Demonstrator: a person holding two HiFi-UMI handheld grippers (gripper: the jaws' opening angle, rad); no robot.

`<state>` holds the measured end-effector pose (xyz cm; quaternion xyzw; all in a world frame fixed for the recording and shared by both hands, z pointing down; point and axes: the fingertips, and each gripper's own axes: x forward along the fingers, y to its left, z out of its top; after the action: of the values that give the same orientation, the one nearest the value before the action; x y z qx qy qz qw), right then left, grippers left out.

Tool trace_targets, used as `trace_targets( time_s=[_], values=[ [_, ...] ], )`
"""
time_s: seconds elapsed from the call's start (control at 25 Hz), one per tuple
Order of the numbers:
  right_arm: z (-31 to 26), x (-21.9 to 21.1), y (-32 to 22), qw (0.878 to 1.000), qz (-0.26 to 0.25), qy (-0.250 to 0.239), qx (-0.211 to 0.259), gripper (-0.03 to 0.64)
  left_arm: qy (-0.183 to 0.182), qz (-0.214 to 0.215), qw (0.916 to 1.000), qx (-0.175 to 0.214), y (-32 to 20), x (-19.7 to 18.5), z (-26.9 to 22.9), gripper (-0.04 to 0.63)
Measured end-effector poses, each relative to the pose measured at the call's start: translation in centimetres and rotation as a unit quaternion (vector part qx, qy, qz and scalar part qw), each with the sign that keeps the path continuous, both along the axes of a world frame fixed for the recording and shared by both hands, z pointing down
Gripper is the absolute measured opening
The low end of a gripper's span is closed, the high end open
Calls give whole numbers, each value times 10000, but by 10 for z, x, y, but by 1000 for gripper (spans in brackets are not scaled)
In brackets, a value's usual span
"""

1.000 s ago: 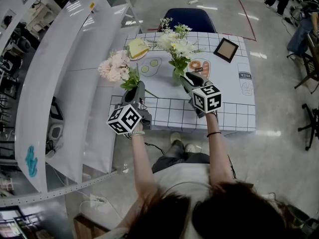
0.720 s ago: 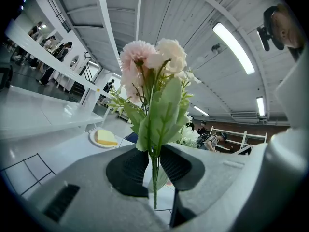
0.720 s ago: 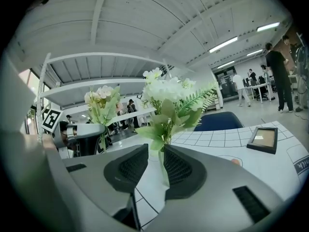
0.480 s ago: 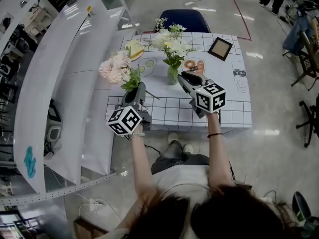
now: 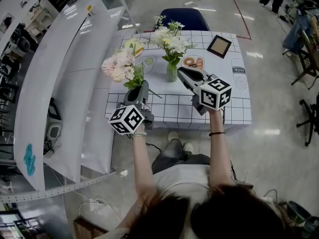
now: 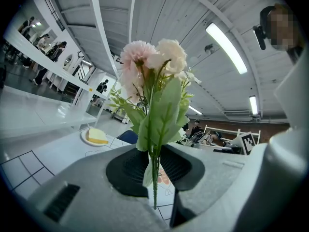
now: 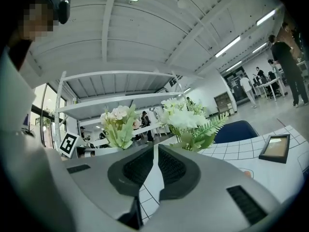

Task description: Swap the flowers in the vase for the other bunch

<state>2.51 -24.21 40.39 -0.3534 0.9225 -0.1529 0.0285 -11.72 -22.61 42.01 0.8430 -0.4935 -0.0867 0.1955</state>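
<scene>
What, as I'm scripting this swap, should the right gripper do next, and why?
Probably reopen the right gripper and grasp the white bunch: it stands in the vase, those jaws have just been closing on nothing, and the left gripper holds the pink bunch.

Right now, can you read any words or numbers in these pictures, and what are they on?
"milk": small and faint, on the carton drawing printed on the tablecloth.
Dark label on the doughnut drawing: too small to read.
Left marker cube and right marker cube: black-and-white square patterns only, no words or numbers.
Nothing else here can be read.
</scene>
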Motion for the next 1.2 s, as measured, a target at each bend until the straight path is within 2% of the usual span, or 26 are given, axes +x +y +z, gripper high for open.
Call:
trace_targets(
  time_s=[0.32,1.2],
  values=[
    [-13,-1,12,9992,-205,-307,160,15,32,98,9999,69,3,8,-4,71],
    [-19,-3,26,9987,-228,-328,319,9,40,222,9996,178,13,10,-7,71]
  ],
)
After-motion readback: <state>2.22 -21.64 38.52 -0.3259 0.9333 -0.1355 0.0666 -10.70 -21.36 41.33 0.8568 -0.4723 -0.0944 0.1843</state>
